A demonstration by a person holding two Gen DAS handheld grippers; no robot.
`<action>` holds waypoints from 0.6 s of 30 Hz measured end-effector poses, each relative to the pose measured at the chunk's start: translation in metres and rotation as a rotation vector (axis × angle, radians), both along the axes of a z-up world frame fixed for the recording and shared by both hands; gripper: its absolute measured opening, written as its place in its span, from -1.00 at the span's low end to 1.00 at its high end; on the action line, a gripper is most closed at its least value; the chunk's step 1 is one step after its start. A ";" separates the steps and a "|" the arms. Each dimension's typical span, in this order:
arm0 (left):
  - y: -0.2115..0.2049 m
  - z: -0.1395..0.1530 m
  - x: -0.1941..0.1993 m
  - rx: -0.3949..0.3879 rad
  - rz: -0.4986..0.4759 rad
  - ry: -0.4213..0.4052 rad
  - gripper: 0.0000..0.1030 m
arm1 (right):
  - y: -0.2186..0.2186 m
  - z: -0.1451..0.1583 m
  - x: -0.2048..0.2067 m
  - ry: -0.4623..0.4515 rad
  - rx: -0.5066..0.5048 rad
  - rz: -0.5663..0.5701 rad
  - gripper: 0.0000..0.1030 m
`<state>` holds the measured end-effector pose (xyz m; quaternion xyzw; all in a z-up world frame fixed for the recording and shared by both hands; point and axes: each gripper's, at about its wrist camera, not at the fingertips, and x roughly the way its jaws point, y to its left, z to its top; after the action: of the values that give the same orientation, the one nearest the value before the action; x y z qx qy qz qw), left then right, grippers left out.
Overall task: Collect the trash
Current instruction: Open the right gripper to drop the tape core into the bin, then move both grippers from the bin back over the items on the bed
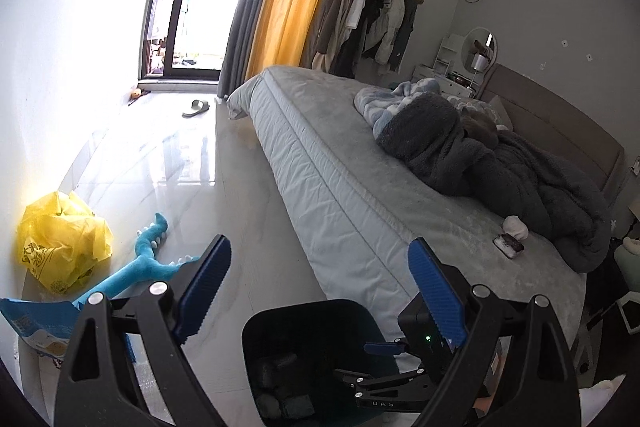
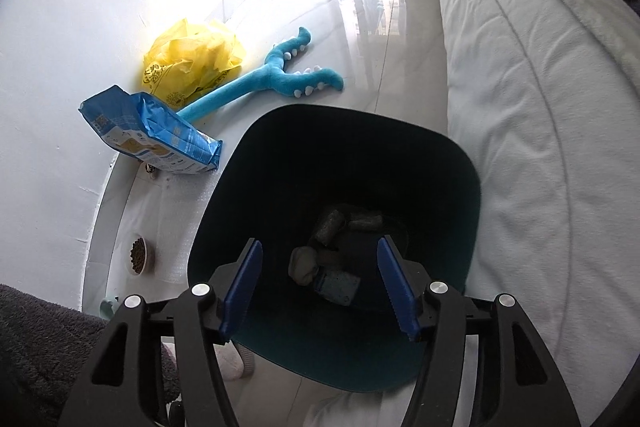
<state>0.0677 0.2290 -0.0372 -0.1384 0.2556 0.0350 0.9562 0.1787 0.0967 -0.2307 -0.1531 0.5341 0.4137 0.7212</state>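
Right tool [image 2: 320, 291] hangs half-open and empty over the dark bin [image 2: 460, 163] beside the bed [image 2: 540, 107], crumpled trash [image 2: 332, 263] lying inside; left tool [image 1: 320, 291], wide open and empty, should next target remaining litter.

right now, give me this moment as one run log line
task: collect trash | right gripper: open, empty, over bin | left gripper: open, empty | bin: several scraps inside | bed: small item remains

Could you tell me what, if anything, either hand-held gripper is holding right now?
Nothing: the right hand-held gripper is open above the bin, and the left hand-held gripper is open and empty.
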 end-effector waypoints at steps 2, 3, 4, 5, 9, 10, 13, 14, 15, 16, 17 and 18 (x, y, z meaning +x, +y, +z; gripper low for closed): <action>-0.008 0.008 0.000 0.020 -0.004 -0.026 0.78 | -0.005 0.006 0.001 -0.005 0.013 -0.001 0.21; -0.011 0.010 -0.001 0.028 -0.007 -0.034 0.78 | -0.008 0.010 0.001 -0.010 0.021 -0.003 0.23; -0.015 0.012 -0.002 0.035 -0.012 -0.044 0.78 | -0.010 0.013 0.001 -0.015 0.028 -0.006 0.23; -0.018 0.014 -0.002 0.042 -0.013 -0.054 0.78 | -0.015 0.018 0.002 -0.020 0.041 -0.009 0.23; -0.034 0.021 0.001 0.069 -0.020 -0.079 0.78 | -0.028 0.036 0.003 -0.049 0.087 -0.013 0.24; -0.036 0.022 0.001 0.071 -0.022 -0.082 0.78 | -0.030 0.040 0.003 -0.058 0.097 -0.012 0.24; -0.047 0.025 0.005 0.072 -0.034 -0.091 0.78 | -0.043 0.056 0.003 -0.089 0.146 -0.004 0.24; -0.050 0.025 0.007 0.070 -0.038 -0.092 0.78 | -0.046 0.061 0.003 -0.096 0.160 -0.003 0.25; -0.053 0.026 0.008 0.065 -0.041 -0.092 0.78 | -0.050 0.067 0.003 -0.108 0.180 -0.004 0.25; -0.054 0.026 0.008 0.060 -0.044 -0.094 0.78 | -0.055 0.073 0.003 -0.119 0.197 -0.005 0.28; -0.056 0.026 0.009 0.054 -0.047 -0.094 0.78 | -0.059 0.079 0.003 -0.128 0.214 -0.007 0.30; -0.059 0.026 0.010 0.050 -0.049 -0.095 0.78 | -0.063 0.084 0.004 -0.140 0.231 -0.011 0.33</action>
<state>0.0780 0.1705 -0.0114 -0.1096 0.2124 0.0112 0.9710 0.1822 0.0336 -0.1462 -0.0947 0.4321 0.4567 0.7718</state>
